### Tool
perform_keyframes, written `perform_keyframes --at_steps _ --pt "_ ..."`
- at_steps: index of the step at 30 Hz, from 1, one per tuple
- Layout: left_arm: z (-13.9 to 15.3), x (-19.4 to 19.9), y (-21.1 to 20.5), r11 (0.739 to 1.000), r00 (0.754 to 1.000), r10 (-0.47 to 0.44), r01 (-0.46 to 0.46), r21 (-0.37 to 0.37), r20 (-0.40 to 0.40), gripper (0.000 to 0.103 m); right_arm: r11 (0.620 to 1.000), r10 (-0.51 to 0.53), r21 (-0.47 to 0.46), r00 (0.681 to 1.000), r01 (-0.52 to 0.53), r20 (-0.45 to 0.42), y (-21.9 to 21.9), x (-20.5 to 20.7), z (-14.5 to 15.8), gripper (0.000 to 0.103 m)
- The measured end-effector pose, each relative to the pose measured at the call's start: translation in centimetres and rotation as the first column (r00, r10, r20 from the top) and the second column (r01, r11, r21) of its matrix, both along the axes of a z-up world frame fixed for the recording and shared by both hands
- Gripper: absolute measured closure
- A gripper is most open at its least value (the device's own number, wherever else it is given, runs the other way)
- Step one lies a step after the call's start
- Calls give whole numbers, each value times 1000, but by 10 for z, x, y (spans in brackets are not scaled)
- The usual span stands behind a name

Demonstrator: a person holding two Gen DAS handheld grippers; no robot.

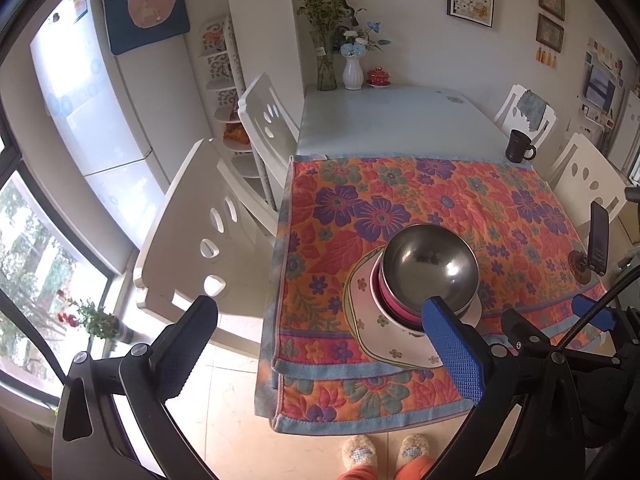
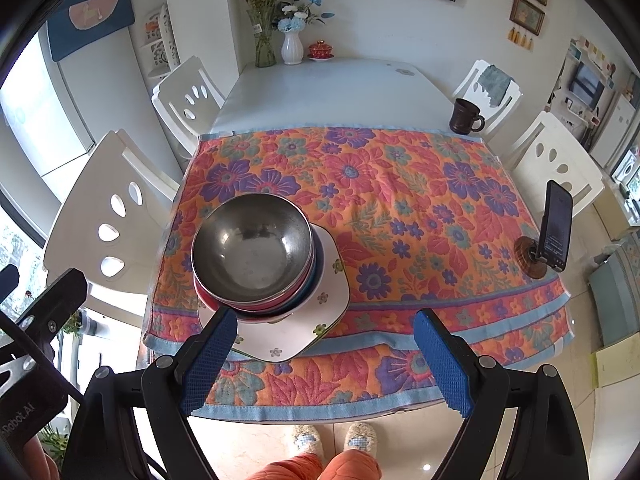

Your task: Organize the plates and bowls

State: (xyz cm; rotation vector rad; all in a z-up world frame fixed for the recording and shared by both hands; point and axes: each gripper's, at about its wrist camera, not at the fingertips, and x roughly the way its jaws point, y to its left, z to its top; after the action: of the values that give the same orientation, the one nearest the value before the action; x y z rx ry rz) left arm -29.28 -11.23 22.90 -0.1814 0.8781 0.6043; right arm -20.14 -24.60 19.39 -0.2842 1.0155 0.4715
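Steel bowl (image 2: 251, 249): round, shiny metal, empty inside with dull reflections; it sits upright on top of the stack.
Coloured bowls (image 2: 298, 300): nested beneath the steel one; only rims show, pink or red and a blue one. At least two, exact count cannot be told.
Plate (image 2: 320, 312): white, squarish with rounded corners, small flower prints and a thin green edge line; it lies flat at the bottom of the stack. A second rim seems to show under it in the left wrist view, so there may be two plates; not certain.
Stack position: near the front edge of the table, toward its left side, on the flowered cloth (image 2: 400, 208).
Cloth: orange with purple, red and teal flowers and a light blue border; it covers the near half of the white table (image 2: 328, 88) and hangs over the front edge.
Left gripper (image 1: 316, 344): jaws spread wide, holding nothing; the blue pad sits just in front of the stack, the black one hangs off the table's left edge.
Right gripper (image 2: 324, 356): jaws wide apart, empty; its left pad is just beside the front of the stack, whether touching cannot be told.
Mug (image 2: 466, 117): one, dark brown, at the far right of the cloth.
Phone (image 2: 556, 226): one, upright on a round wooden stand at the right edge.
Chairs (image 2: 116, 216): four white ones, two on each side.
Vases (image 2: 292, 49): two, one glass and one white, with flowers at the far end.
Person: orange trousers and two fluffy slippers (image 2: 334, 442) below the table edge.
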Motion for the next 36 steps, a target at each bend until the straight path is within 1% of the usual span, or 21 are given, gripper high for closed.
perform_keyframes --at_steps 12,17,19,23,27,32,36 --pt "1 0 -2 1000 1000 5 -5 11 3 1 1000 14 -6 1000 -14 -6 0 0 -3 15" --pt "8 6 -4 1000 1000 5 -5 29 15 1 1000 2 -10 1000 -2 12 -6 -1 4 15" --pt "8 14 -6 999 1000 8 -8 40 8 1 1000 0 -6 1000 0 22 -13 -2 6 15" --pt "7 31 -13 999 1000 16 -16 38 -9 1 1000 -3 -5 1000 3 24 -24 3 6 15" --pt "6 49 -23 997 998 55 -53 64 -28 1 1000 8 -7 999 -8 32 -31 15 2 15" --pt "5 74 -36 992 993 100 -95 83 -62 1 999 53 -11 997 -52 50 -36 33 -4 15" --pt "6 92 -45 988 987 147 -143 58 -63 1 995 102 -23 990 -101 99 -37 48 -1 15"
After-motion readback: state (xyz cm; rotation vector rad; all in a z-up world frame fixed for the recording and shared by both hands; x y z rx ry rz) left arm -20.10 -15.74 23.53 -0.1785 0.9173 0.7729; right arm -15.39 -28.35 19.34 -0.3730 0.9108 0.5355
